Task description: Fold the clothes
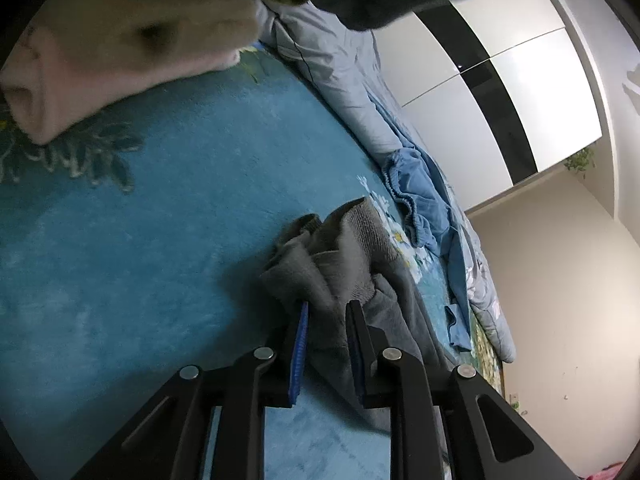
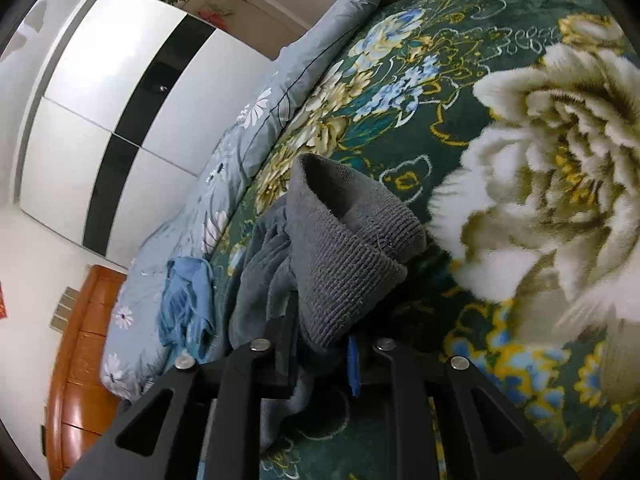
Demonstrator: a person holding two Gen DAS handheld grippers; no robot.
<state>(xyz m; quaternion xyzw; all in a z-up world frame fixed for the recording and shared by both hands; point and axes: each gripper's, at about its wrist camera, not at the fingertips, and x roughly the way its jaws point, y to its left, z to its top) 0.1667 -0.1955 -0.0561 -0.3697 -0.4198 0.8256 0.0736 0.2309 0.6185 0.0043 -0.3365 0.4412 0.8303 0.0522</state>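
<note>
Clothes here means mainly a grey garment, a thick knitted piece with a ribbed hem, lying bunched on the blue blanket of a bed. In the left wrist view the left gripper has its two fingers on either side of a fold of this grey cloth, and the cloth fills the gap between them, so I judge the jaws are closed on it. A folded pink garment lies well apart, at the far edge of the blanket, and a crumpled blue cloth lies near the grey one, beside a pale quilt. The left tool points forward and low over the bed, rolled to one side. In the right wrist view the right gripper holds the ribbed hem of the same grey garment; the hem stands up from between the fingers, though the fingertips are partly hidden by the cloth, so the hold is probably firm but I cannot be sure. This tool is also low and tilted, over the flower-patterned part of the blanket. To do this step well, both hands should pull the hem apart evenly until the cloth is taut, then lay it flat before making a fold.
</note>
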